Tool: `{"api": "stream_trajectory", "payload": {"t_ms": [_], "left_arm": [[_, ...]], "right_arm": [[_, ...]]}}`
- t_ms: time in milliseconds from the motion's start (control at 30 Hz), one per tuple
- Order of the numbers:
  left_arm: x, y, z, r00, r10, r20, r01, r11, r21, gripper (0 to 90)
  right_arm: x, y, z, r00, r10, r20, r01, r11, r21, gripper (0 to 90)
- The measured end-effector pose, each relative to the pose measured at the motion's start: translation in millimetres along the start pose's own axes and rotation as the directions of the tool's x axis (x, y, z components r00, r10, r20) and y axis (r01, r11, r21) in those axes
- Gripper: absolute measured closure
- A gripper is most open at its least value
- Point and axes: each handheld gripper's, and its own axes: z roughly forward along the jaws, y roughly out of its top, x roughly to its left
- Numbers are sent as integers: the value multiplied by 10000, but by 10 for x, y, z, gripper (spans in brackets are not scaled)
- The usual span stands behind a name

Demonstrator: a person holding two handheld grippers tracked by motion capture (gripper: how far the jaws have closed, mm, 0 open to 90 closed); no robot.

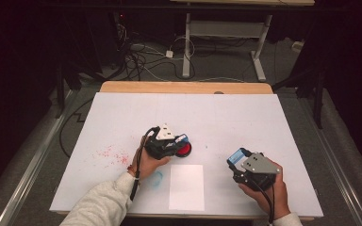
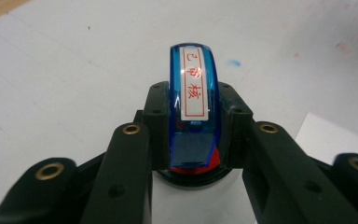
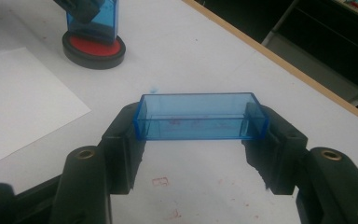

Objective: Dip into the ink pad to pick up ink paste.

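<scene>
A blue translucent stamp [image 2: 193, 93] with a white label of red characters stands upright between my left gripper's [image 2: 193, 126] jaws, which are shut on it. Its foot rests on a round black ink pad with a red centre [image 2: 192, 171]. In the high view this left gripper [image 1: 178, 140] sits at mid-table over the ink pad [image 1: 185, 150]. My right gripper [image 3: 200, 135] is shut on the ends of a clear blue rectangular cap [image 3: 200, 116], held just above the table. The high view puts the right gripper [image 1: 235, 157] and cap [image 1: 238, 156] at the front right.
A white sheet of paper [image 1: 186, 187] lies near the front edge between the hands. Red ink specks [image 1: 111, 154] and a blue smudge [image 1: 156, 179] mark the white table top. A wooden strip [image 1: 184, 87] runs along the far edge.
</scene>
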Motion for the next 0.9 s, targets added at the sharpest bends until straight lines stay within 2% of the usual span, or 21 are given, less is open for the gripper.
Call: {"api": "stream_trajectory", "payload": {"t_ms": [167,433,533,767,900], "left_arm": [[-59,121,-145,9996,264,-39,-266,9989,-383,683],[-33,196,-287,9997,258,-25,-259,9979,-595,683],[-28,238,-383,9998,217,-47,-220,9960,-861,683],[-58,287,-482,9991,426,-52,-429,9943,-972,683],[-66,271,-445,9986,528,-92,-534,9953,-812,683]], "right_arm": [[-3,-2,0,10000,-39,26,39,10000,0,409],[2,1,3,10000,-75,28,74,10000,20,409],[9,2,6,10000,-64,30,64,10000,32,409],[11,6,0,10000,-80,28,80,10000,1,409],[14,4,7,10000,-75,66,75,10000,-2,409]]}}
